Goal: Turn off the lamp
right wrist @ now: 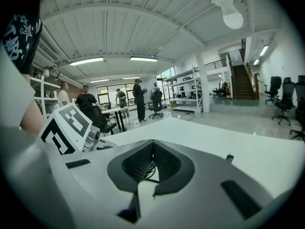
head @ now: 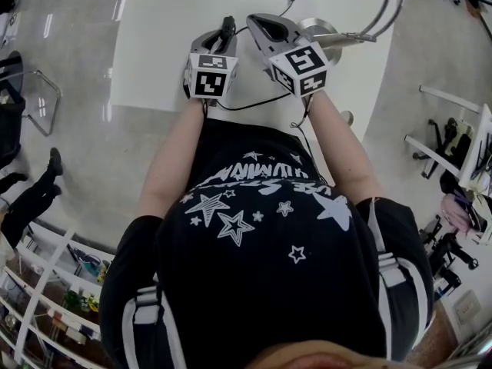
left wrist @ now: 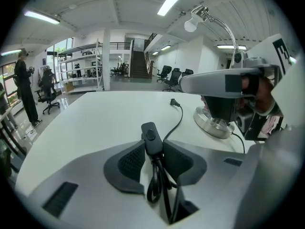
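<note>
The left gripper is held over the near edge of the white table. In the left gripper view its jaws are seen closed partway onto the black inline switch of the lamp cord. The ribbed pads press on the two sides of the switch body. The upper end of the switch, with its rocker button, stands up clear of the pads. Below the switch, the cord hangs in a loop between the jaws. From the switch the cord is led away across the table to a plug, which lies loose on the tabletop.

Just to the right, the right gripper is held beside the left one, and their marker cubes are close together. In the right gripper view its jaws are seen brought together at the tips, with only a narrow gap behind them. Thin black cord shows through that gap, but whether any is pinched cannot be told.

Further right, the desk lamp stands on the table on its round metal base, close to the right gripper's tips. Its chrome gooseneck curves away toward the table's far right, and the white bulb hangs above the tabletop.
</note>
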The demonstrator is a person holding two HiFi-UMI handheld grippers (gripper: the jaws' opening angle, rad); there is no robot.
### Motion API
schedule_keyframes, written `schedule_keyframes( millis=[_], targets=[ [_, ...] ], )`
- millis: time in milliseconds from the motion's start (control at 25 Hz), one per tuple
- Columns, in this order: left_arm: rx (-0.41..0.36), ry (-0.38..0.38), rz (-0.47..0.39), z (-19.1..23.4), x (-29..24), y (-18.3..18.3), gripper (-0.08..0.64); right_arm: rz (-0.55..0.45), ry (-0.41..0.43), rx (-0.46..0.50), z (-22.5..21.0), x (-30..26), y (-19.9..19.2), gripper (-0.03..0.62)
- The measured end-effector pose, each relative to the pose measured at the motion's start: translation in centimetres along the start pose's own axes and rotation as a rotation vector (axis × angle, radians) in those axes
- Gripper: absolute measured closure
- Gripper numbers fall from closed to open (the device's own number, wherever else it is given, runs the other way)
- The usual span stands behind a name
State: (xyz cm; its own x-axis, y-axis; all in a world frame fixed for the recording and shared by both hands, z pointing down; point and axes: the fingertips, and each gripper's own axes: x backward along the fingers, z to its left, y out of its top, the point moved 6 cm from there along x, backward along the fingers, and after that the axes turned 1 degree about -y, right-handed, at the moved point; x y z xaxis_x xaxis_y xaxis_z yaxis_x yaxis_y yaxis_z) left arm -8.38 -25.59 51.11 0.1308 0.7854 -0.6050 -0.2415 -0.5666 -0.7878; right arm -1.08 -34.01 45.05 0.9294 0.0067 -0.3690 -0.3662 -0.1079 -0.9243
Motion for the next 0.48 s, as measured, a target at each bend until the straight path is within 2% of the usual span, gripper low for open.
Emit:
schedule_keyframes(
  millis=[200,480],
  targets=[
    [-0.056,-0.005,0.008,-0.2,0.1,-0.1,0.425,0.066,0.034,0.013,0.0,-1.2,-0.6,0.586],
    [-0.109,0.000,0.007,-0.7,-0.1,0.0,0.426,0.204,0.201,0.035,0.2,-4.1,-2.1,0.586]
  ],
)
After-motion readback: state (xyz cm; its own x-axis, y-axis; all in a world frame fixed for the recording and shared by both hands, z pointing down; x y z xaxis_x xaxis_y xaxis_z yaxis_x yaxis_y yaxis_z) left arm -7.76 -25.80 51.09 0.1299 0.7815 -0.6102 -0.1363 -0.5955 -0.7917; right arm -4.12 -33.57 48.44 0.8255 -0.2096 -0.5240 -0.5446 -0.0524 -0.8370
